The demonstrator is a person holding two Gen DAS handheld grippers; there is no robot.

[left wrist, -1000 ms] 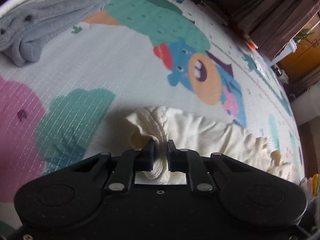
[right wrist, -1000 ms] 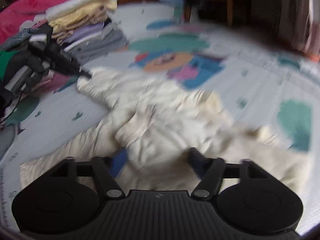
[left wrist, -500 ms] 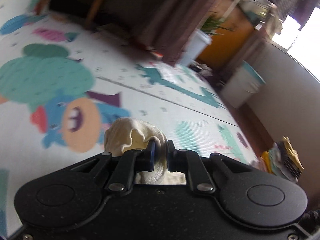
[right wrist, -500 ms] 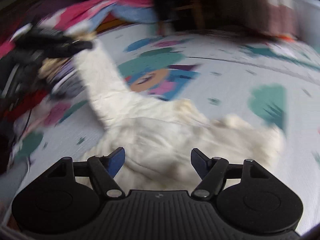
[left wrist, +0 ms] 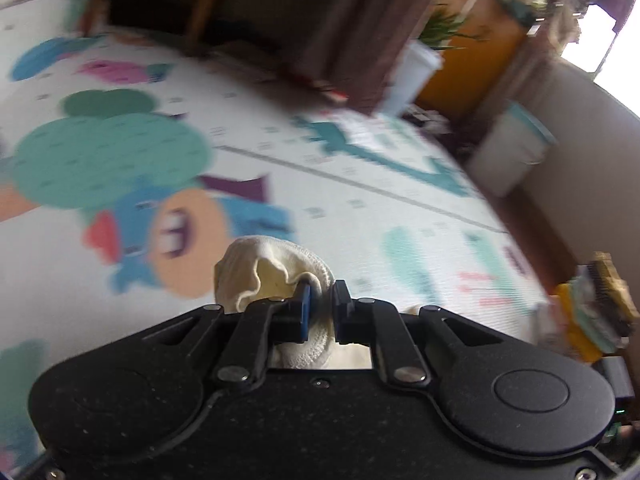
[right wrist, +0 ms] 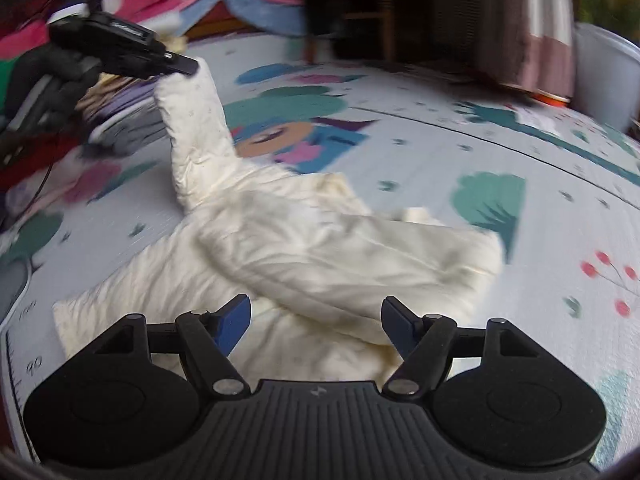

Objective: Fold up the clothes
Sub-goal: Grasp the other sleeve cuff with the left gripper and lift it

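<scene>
While the left gripper [left wrist: 320, 304] pinches the cuff of the cream garment [right wrist: 304, 256] and holds that sleeve lifted off the play mat [right wrist: 460, 152], the right gripper [right wrist: 316, 320] hovers low over the garment's body, jaws spread wide and empty. Bare mat lies beyond and right of the garment; a stack of folded clothes [right wrist: 120, 120] sits at the left.

Cartoon-print play mat [left wrist: 360, 184] covered the floor — dark curtains [left wrist: 352, 32], a white bin [left wrist: 508, 152] by a beige wall [left wrist: 592, 168], bright window [left wrist: 600, 52] top right.
</scene>
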